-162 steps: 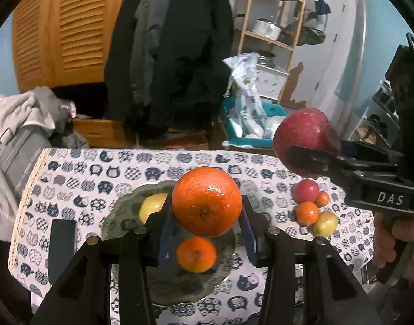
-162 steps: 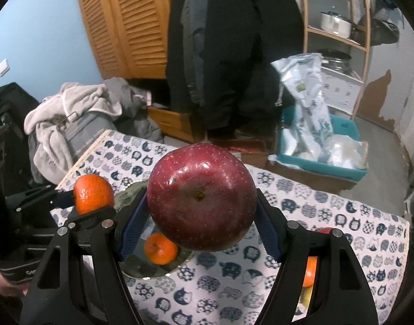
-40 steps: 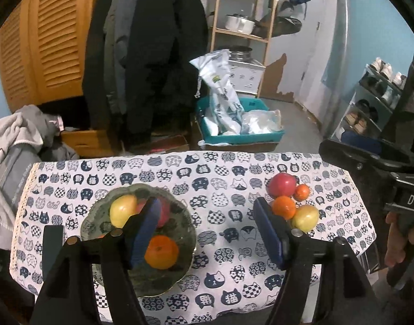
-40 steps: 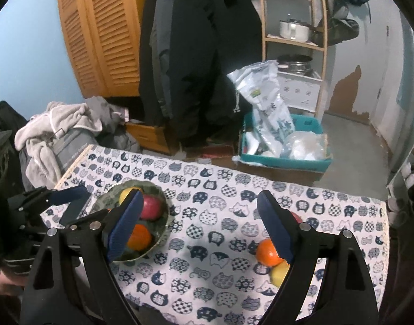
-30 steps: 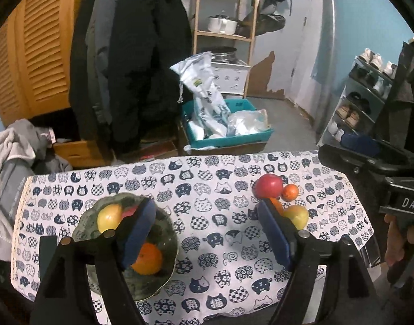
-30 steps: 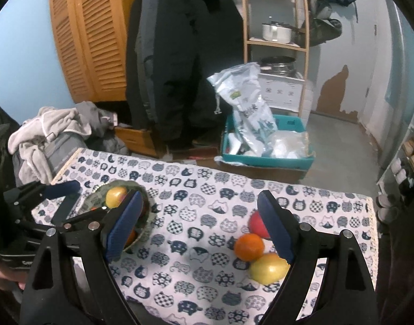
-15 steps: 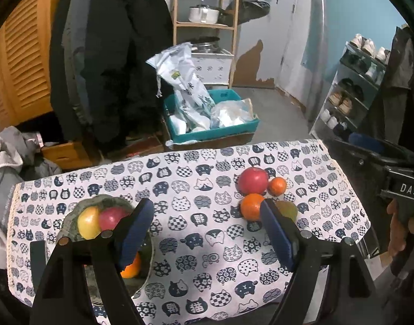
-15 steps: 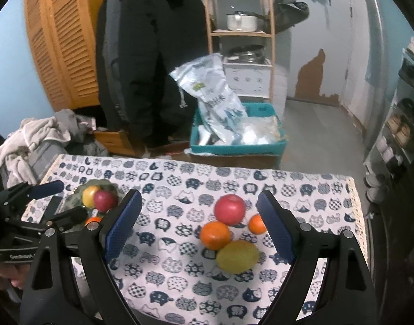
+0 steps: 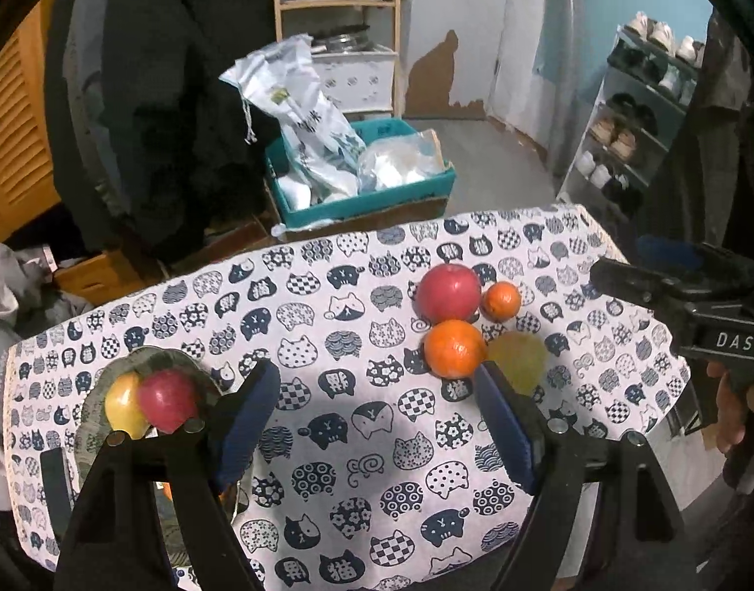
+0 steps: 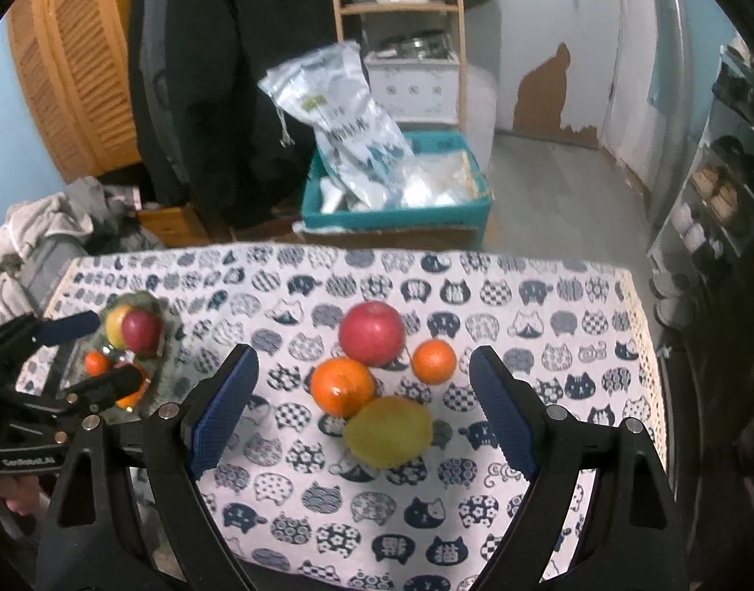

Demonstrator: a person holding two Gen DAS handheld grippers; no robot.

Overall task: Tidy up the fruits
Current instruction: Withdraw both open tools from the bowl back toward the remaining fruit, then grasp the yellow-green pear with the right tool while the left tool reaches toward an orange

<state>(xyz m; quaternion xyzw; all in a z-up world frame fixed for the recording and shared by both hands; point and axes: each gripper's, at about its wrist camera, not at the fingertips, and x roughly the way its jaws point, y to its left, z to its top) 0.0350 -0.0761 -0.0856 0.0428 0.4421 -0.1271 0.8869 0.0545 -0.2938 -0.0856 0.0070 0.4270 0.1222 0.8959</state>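
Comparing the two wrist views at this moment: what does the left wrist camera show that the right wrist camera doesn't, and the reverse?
Only the left wrist view shows the right gripper from the side, marked DAS, and the hand holding it. Only the right wrist view shows the left gripper side-on and the small orange in the bowl. Both show the cat-print tablecloth, the loose red apple, big orange, small orange beside it, yellow-green fruit, and the bowl's apples.

I'm seeing a white worktop cloth (image 10: 475, 492) patterned with navy cat faces. A red apple (image 10: 372, 333), two oranges and a yellow-green fruit (image 10: 388, 431) are showing; my claw pads (image 10: 500, 418) are blue.
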